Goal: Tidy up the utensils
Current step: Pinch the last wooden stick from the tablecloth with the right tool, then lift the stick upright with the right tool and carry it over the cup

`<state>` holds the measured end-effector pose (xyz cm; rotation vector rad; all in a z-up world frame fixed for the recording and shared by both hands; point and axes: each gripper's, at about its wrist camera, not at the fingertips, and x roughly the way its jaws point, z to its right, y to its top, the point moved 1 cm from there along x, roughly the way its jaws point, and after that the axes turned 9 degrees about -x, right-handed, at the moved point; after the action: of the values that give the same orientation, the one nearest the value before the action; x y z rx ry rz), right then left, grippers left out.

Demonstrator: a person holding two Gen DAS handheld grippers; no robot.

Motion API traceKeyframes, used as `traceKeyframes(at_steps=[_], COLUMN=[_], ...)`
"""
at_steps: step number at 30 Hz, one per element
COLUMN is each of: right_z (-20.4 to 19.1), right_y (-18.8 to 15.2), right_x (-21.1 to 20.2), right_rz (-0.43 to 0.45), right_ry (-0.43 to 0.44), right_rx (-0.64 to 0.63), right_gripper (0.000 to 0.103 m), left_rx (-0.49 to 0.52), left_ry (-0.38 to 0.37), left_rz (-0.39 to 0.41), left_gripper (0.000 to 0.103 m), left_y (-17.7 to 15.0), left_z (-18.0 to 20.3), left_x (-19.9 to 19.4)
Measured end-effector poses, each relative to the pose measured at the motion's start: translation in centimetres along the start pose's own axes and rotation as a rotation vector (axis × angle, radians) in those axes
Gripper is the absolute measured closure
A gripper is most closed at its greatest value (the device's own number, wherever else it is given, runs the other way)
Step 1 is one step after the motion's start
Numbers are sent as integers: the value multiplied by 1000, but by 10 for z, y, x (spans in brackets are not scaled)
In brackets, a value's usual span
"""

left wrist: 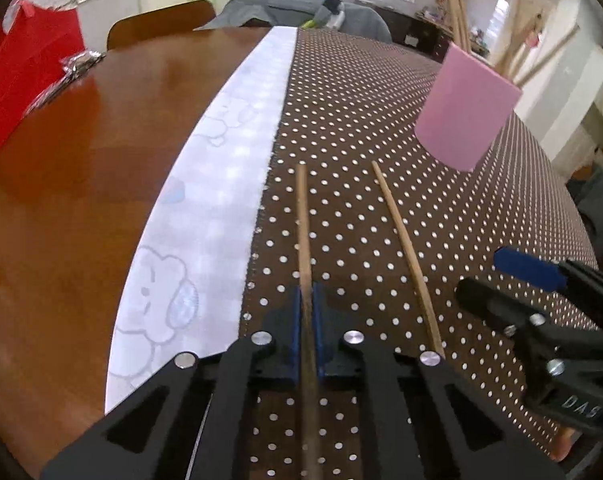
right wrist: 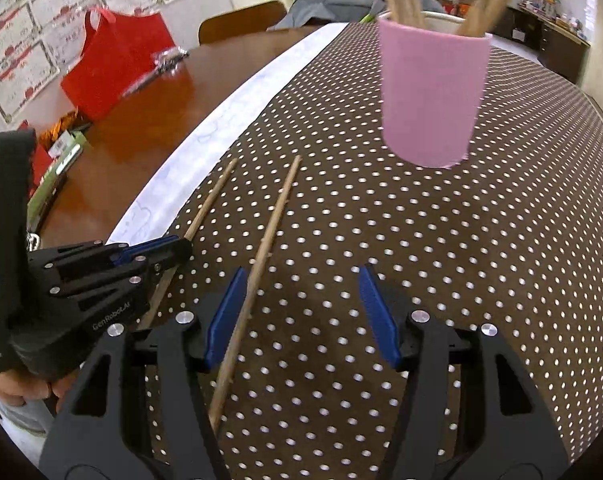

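Two wooden chopsticks lie on the dotted brown cloth [left wrist: 381, 140]. My left gripper [left wrist: 309, 304] is shut on the left chopstick [left wrist: 302, 216], which also shows in the right wrist view [right wrist: 211, 198]. The second chopstick [left wrist: 401, 240] lies free beside it and shows in the right wrist view [right wrist: 261, 248]. My right gripper [right wrist: 301, 312] is open, its left finger close to that second chopstick; it also shows in the left wrist view [left wrist: 525, 276]. A pink cup [right wrist: 431, 96] holding several chopsticks stands further back and also shows in the left wrist view [left wrist: 465, 108].
A white patterned cloth strip [left wrist: 213, 200] borders the dotted cloth on the left. A red bag [right wrist: 113, 64] and foil wrappers [right wrist: 167, 60] sit on the bare wooden table [left wrist: 81, 168]. A chair [left wrist: 161, 22] stands behind it.
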<state>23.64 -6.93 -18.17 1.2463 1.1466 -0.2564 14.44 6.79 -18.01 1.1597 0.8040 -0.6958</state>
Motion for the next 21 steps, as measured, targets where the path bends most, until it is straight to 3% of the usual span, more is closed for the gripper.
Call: traceKeyframes(at_steps=[4, 8, 9, 11, 16, 17, 21], right_z=[-10, -27, -30, -34, -39, -38, -21], right_y=[16, 33, 37, 41, 54, 55, 57], right_x=[15, 32, 36, 46, 61, 63, 67], right_rz=[-90, -190, -212, -275, -358, -364, -359], right_ry=[-23, -71, -72, -64, -44, -41, 7], right_rx=[-35, -154, -171, -210, -293, -297, -267], right_gripper=[45, 45, 48, 68, 84, 90, 97], left_rx=[-22, -27, -29, -35, -25, -23, -5], left_ry=[-13, -9, -9, -8, -20, -25, -45], left_rz=[27, 69, 82, 104, 187, 200, 271], left_gripper=[97, 97, 97, 97, 97, 97, 97], left_y=[1, 4, 5, 5, 10, 10, 15], left_z=[-7, -10, -11, -13, -9, -8, 1], left_x=[-4, -11, -13, -19, -39, -42, -59])
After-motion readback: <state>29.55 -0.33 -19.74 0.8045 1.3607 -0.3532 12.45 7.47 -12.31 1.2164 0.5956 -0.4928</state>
